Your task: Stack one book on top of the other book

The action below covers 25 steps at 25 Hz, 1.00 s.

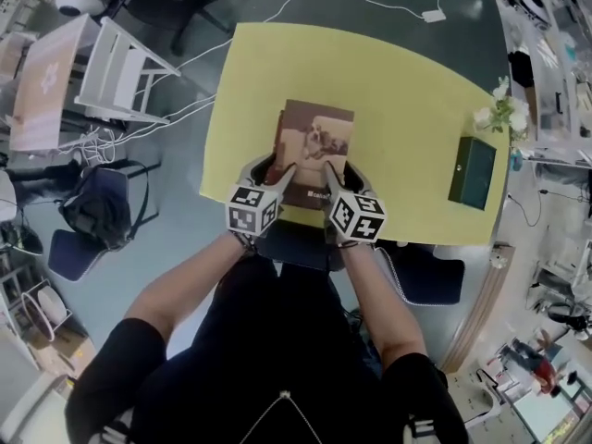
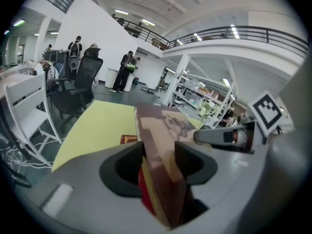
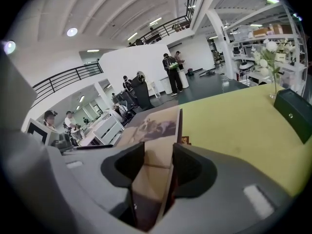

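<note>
Book (image 1: 314,141) lengthwise away from person (image 1: 277,377)

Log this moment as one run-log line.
left hand-held gripper: shut on brown book | right hand-held gripper: shut on brown book | brown book: over red book, contact unclear

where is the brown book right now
In the head view the brown book is by the yellow table's near edge, gripped by the left gripper and right gripper, left of the green box.

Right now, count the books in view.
2. Brown book, held by the left gripper and right gripper; red book beneath it, mostly hidden.
</note>
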Available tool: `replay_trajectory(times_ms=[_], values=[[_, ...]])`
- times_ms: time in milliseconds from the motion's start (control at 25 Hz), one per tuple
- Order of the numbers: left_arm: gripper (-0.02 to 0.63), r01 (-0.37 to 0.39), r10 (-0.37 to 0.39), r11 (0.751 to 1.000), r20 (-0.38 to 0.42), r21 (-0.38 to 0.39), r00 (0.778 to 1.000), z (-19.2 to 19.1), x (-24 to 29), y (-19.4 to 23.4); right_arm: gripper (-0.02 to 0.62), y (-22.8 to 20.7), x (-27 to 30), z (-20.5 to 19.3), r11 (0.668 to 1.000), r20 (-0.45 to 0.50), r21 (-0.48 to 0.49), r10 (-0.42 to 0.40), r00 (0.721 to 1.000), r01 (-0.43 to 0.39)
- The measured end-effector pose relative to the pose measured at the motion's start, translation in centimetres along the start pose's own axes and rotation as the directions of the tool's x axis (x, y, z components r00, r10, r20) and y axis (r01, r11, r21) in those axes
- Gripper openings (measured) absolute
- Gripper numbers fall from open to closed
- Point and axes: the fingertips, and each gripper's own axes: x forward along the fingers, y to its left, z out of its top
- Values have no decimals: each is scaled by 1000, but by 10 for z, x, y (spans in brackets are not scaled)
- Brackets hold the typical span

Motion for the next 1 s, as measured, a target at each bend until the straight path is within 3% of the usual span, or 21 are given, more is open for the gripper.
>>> replay_trajectory(times_ms=[680, 1000], values=[[224, -37, 32, 999, -129, -39, 991, -77, 52, 54, 176, -29, 73, -72, 1000, -142, 26, 0, 990, 4], [224, -32, 34, 999, -125, 16, 992, -89, 58, 55, 173, -37, 77, -89, 998, -146, 57, 12, 989, -3]])
